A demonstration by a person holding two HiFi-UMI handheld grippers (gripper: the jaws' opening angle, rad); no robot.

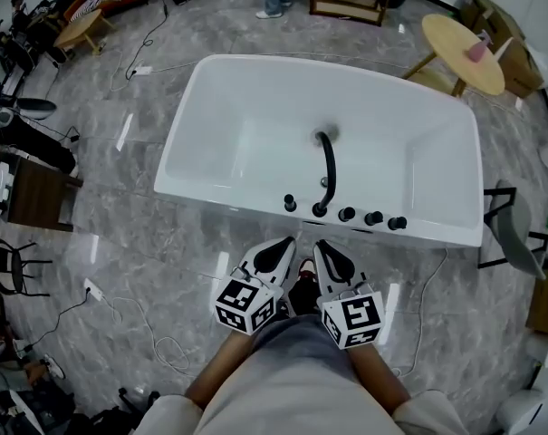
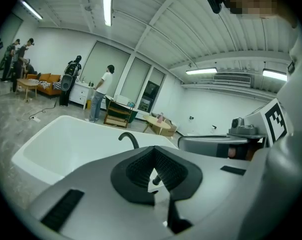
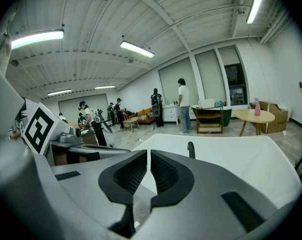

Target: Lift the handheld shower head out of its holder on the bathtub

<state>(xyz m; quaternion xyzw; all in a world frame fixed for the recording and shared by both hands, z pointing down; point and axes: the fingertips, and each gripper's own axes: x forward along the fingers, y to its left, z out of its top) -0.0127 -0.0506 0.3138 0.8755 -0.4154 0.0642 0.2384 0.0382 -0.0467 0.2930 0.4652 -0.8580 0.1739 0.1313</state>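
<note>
Two tools, the left tool (image 1: 283, 246) and the right tool (image 1: 324, 247), hang side by side with jaws pinched narrow on nothing. That seems sensible, since the handheld shower head (image 1: 397, 223), by my guess the right-end piece of the black fittings (image 1: 346, 214), stands ahead and to the right of both on the bathtub (image 1: 237, 198) rim, not yet within reach. Open marble floor (image 1: 187, 238) lies ahead of the tools, and there is room above that fitting, though a knob (image 1: 373, 217) crowds its left side.
</note>
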